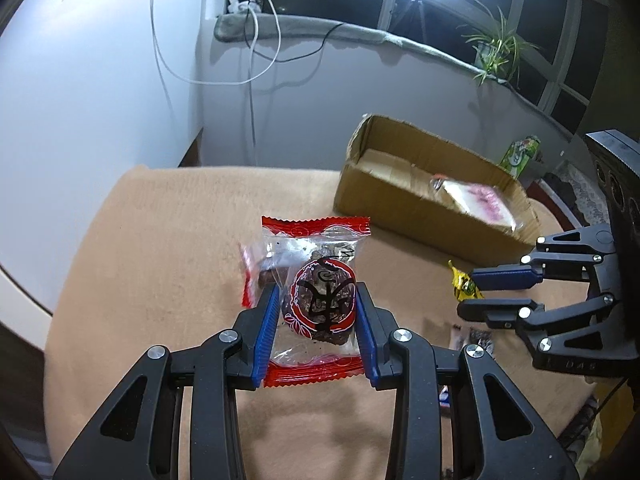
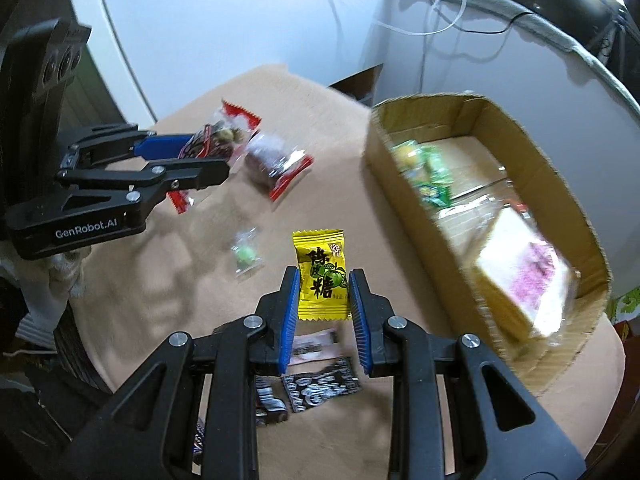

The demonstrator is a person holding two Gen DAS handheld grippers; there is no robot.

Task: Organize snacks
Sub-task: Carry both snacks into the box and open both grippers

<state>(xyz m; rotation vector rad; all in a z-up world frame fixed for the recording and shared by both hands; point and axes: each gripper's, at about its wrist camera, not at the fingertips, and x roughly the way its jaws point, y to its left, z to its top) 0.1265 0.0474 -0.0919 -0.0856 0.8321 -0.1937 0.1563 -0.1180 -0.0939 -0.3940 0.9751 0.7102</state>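
My left gripper [image 1: 317, 300] is shut on a clear snack packet with red ends [image 1: 316, 300] and holds it above the tan cloth-covered table [image 1: 140, 280]; it also shows in the right wrist view [image 2: 212, 142]. A second red-ended packet [image 1: 260, 268] lies under it on the cloth [image 2: 276, 162]. My right gripper [image 2: 325, 284] is shut on a yellow candy packet [image 2: 322, 276] with black characters. A cardboard box [image 1: 400, 204] at the right holds a wrapped sandwich [image 2: 524, 276] and green packets [image 2: 428, 176].
A small clear packet with a green sweet [image 2: 246, 256] lies on the cloth. Black-and-white packets [image 2: 320, 386] lie near the front edge. A windowsill with a plant [image 1: 496, 52], cables and a ring light is behind.
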